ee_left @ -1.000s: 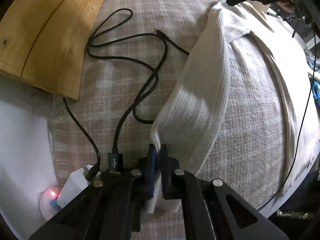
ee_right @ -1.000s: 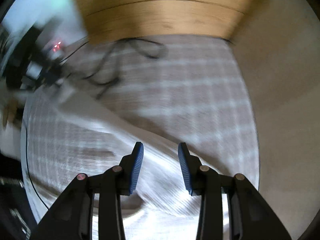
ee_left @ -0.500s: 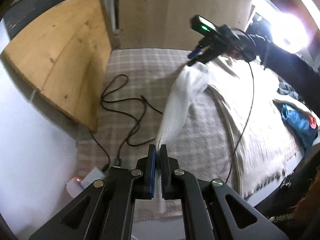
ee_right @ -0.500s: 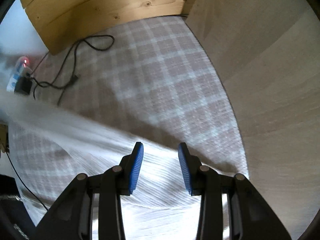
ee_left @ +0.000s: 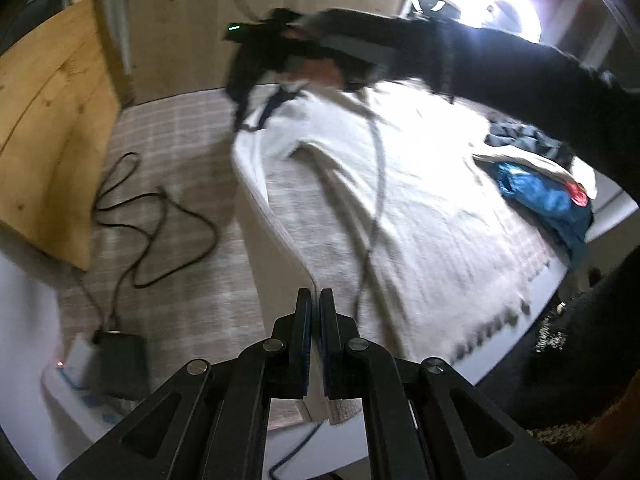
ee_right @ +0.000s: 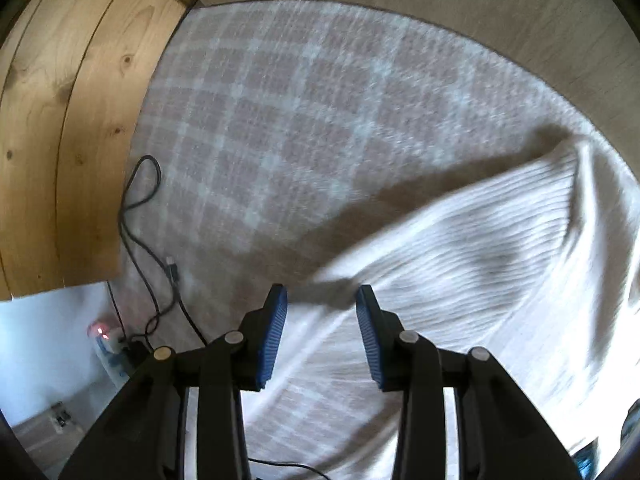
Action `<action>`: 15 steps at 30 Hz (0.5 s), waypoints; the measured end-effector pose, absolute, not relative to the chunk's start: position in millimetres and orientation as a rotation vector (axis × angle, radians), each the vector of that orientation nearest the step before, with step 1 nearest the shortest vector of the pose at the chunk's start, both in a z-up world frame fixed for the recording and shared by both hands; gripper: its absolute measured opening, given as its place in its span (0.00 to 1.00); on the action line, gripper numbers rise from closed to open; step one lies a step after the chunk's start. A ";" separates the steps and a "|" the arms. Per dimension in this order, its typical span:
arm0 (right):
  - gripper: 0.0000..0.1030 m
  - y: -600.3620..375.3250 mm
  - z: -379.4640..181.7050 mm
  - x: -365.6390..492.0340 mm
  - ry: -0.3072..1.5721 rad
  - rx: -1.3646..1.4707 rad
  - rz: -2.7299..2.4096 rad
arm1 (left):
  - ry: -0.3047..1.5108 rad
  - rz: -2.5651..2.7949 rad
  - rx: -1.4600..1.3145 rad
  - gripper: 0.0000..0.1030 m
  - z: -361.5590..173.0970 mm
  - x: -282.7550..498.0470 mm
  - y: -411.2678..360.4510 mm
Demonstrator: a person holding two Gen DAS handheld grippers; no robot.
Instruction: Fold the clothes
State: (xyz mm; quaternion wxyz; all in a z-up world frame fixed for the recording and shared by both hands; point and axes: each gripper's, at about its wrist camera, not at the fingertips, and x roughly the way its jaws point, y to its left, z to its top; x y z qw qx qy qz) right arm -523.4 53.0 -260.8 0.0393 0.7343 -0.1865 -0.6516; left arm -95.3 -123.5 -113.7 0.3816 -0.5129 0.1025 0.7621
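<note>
My left gripper [ee_left: 315,300] stays pinched on the white garment's [ee_left: 408,200] edge. My right gripper [ee_right: 320,306], still spread, has swung nearer, hovering above the cloth

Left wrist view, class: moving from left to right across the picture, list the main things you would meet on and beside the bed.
Slanted pale wooden board → looping black cable → white ribbed knit garment → crumpled blue fabric
</note>
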 end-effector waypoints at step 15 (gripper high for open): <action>0.04 125.3 -196.6 -455.9 -0.462 2.107 -2.235 | 0.346 1.912 -1.218 0.03 -98.4 -46.2 -69.8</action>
